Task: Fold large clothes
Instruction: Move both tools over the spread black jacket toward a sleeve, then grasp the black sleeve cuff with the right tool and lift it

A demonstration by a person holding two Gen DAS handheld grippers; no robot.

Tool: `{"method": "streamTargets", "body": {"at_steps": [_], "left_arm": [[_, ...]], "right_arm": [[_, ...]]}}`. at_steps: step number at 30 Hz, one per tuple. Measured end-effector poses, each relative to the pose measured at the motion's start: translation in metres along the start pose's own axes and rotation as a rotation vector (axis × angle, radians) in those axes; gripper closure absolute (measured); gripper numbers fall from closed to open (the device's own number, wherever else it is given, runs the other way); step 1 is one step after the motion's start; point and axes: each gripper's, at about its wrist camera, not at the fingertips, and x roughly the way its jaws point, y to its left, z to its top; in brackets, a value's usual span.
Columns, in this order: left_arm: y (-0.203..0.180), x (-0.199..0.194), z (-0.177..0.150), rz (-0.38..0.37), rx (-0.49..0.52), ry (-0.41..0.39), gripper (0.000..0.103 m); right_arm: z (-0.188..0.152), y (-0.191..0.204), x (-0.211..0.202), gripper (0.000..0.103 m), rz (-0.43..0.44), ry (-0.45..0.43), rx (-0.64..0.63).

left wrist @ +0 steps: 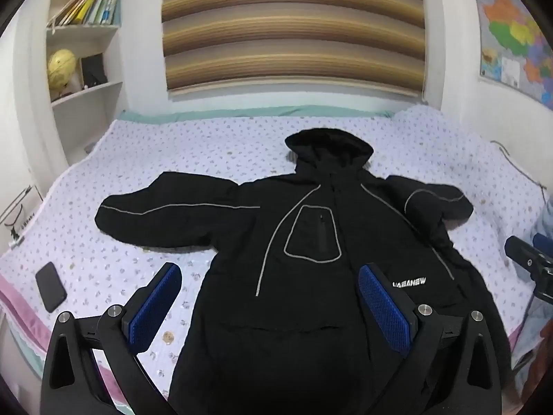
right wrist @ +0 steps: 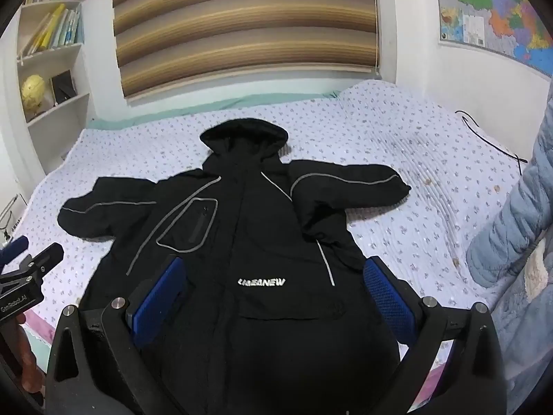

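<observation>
A black hooded jacket with grey piping and white chest lettering lies flat, front up, on the bed. Its hood points toward the window and both sleeves are spread sideways. My left gripper hovers open above the jacket's lower left part, with nothing between its blue pads. Over the lower front of the jacket, my right gripper is likewise open and holds nothing. The right gripper also shows at the right edge of the left wrist view, and the left gripper at the left edge of the right wrist view.
The bed has a white quilt with small flowers. A black phone lies near the bed's front left corner. A light blue padded garment is piled at the right. A bookshelf stands left, a striped blind behind, a cable at the right.
</observation>
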Motion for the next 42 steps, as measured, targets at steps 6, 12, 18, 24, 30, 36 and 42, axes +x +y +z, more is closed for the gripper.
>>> {"method": "streamTargets", "body": {"at_steps": [6,12,18,24,30,36,42], "left_arm": [[-0.001,0.011,-0.002,0.006,0.015,0.030,0.001],[-0.009,0.022,-0.005,-0.006,0.029,0.066,0.001],[-0.020,0.027,-0.007,0.011,0.078,0.065,0.001],[-0.022,0.027,-0.005,-0.012,0.068,0.090,0.001],[-0.031,0.027,0.009,-0.051,0.030,0.072,0.001],[-0.069,0.040,0.032,-0.162,0.019,0.077,0.001],[-0.149,0.093,0.071,-0.267,0.090,0.050,0.001]], "right_arm": [[0.000,0.004,0.010,0.000,-0.007,0.031,-0.021],[-0.002,0.002,0.018,0.000,-0.021,0.050,-0.023],[-0.005,-0.006,0.029,0.000,-0.015,0.084,-0.001],[-0.006,-0.009,0.032,0.000,-0.013,0.094,0.001],[-0.003,-0.018,0.034,0.000,-0.016,0.074,-0.005],[0.022,-0.067,0.048,0.000,-0.015,0.021,0.034],[0.077,-0.156,0.088,0.000,-0.038,-0.011,0.157]]}}
